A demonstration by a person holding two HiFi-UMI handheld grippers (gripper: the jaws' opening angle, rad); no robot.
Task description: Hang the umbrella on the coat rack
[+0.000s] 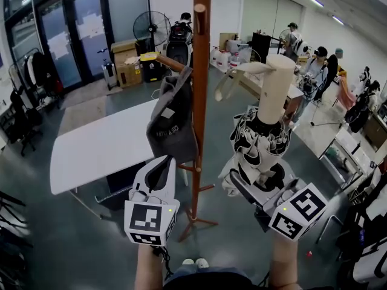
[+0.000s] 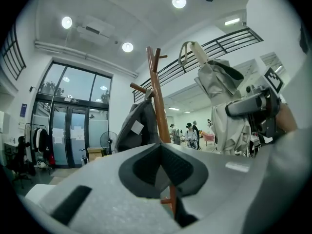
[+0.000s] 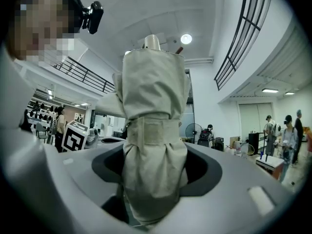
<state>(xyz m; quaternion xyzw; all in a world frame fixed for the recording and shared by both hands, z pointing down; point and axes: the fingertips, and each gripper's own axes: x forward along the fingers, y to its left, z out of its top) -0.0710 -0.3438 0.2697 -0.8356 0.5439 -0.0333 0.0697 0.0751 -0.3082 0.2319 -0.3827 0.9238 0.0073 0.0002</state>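
Observation:
The wooden coat rack [image 1: 201,71] stands straight ahead, and a dark bag [image 1: 172,125] hangs from one of its left pegs. My right gripper [image 1: 260,180] is shut on the folded umbrella [image 1: 260,144]. It holds the umbrella upright to the right of the pole, beige handle [image 1: 275,89] and strap loop on top. In the right gripper view the beige umbrella [image 3: 153,106] fills the space between the jaws of the right gripper [image 3: 153,174]. My left gripper [image 1: 162,168] is shut and empty, just below the bag. From the left gripper [image 2: 161,167] I see the rack [image 2: 155,91], the bag [image 2: 139,126] and the umbrella [image 2: 219,106].
A white table [image 1: 97,147] stands left of the rack. A floor fan [image 1: 151,26] and cardboard boxes [image 1: 127,62] are by the glass doors at the back. Several people [image 1: 314,65] stand around desks at the back right. The rack's feet [image 1: 193,219] spread over the grey floor.

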